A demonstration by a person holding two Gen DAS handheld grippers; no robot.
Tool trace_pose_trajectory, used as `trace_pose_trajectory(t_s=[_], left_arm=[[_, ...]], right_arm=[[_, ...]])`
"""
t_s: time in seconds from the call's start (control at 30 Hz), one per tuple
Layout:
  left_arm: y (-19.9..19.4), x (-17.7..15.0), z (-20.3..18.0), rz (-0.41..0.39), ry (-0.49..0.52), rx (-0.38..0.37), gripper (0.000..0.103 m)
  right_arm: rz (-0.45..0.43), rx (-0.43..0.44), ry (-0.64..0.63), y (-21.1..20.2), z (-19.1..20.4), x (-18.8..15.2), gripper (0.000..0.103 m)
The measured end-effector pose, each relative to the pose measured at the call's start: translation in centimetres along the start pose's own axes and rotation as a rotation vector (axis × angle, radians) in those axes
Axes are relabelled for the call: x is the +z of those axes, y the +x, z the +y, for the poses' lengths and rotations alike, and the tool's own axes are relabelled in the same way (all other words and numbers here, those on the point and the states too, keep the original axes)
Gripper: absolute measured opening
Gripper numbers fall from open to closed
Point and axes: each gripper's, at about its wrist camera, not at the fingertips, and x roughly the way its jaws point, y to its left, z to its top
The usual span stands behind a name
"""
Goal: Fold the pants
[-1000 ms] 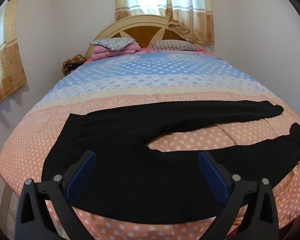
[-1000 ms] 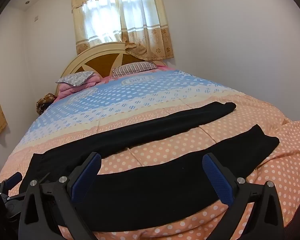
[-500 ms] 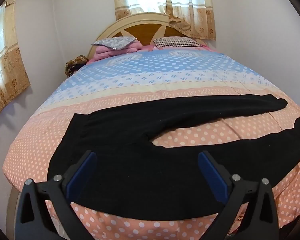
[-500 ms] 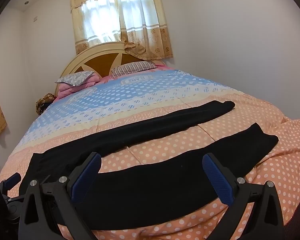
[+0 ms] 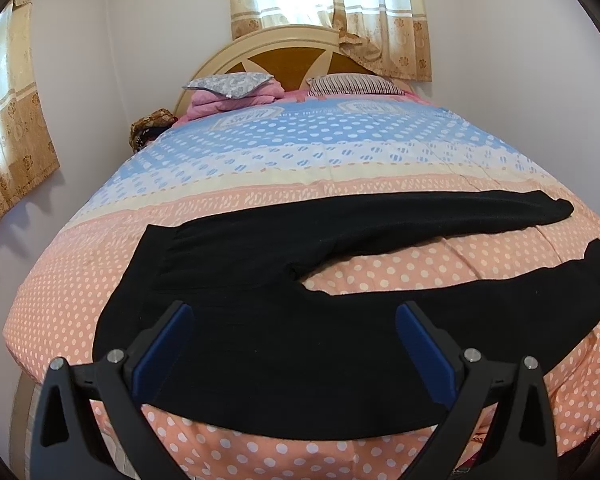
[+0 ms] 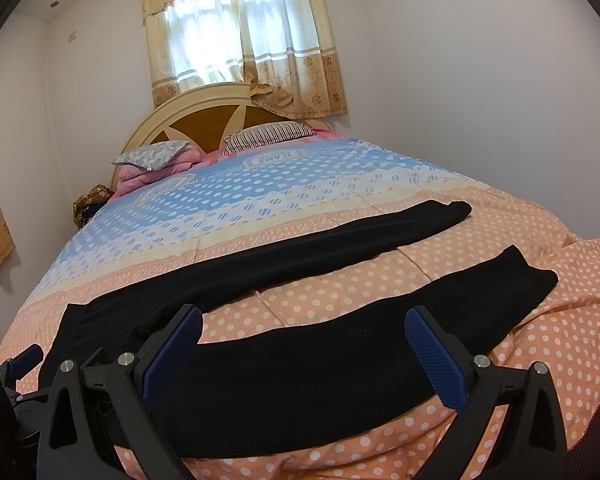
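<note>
The black pants (image 5: 284, 320) lie flat across the foot of the bed (image 5: 340, 168), on its polka-dot quilt, waistband to the left and the two legs splayed apart to the right, the far leg (image 6: 340, 240) angled away from the near one. The left claw (image 5: 292, 344) hovers over the seat of the pants, spread wide and empty. The right claw (image 6: 300, 344) hangs over the near leg, likewise spread with nothing between its blue pads (image 6: 432, 356). No fold is made yet; this looks like the approach. The next move probably calls for pinching one leg's hem and waist edge and carrying it over onto the other leg.
</note>
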Motion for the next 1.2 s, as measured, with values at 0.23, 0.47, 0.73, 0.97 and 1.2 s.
trace_pose_trajectory(t_s=[0.23,0.47,0.73,0.97,1.2], left_arm=[[0.29,-0.31,-0.20,0.005,-0.002,0.001,0.103],[0.35,-0.36,-0.17,0.005,-0.003,0.000,0.103],[0.40,-0.46,-0.16,0.006,-0.002,0.001,0.103],[0.47,-0.66,-0.19,0.009,-0.002,0.001,0.103],[0.48,-0.62,-0.15,0.010,-0.003,0.001,0.103]], right_arm=[[0.002,0.000,0.001,-0.01,0.12,-0.06,0.102],[0.002,-0.001,0.001,0.01,0.12,-0.07,0.102],[0.004,0.000,0.002,0.04,0.28,-0.26,0.102],[0.007,0.001,0.001,0.21,0.24,-0.30,0.102],[0.007,0.001,0.001,0.21,0.28,-0.29,0.102]])
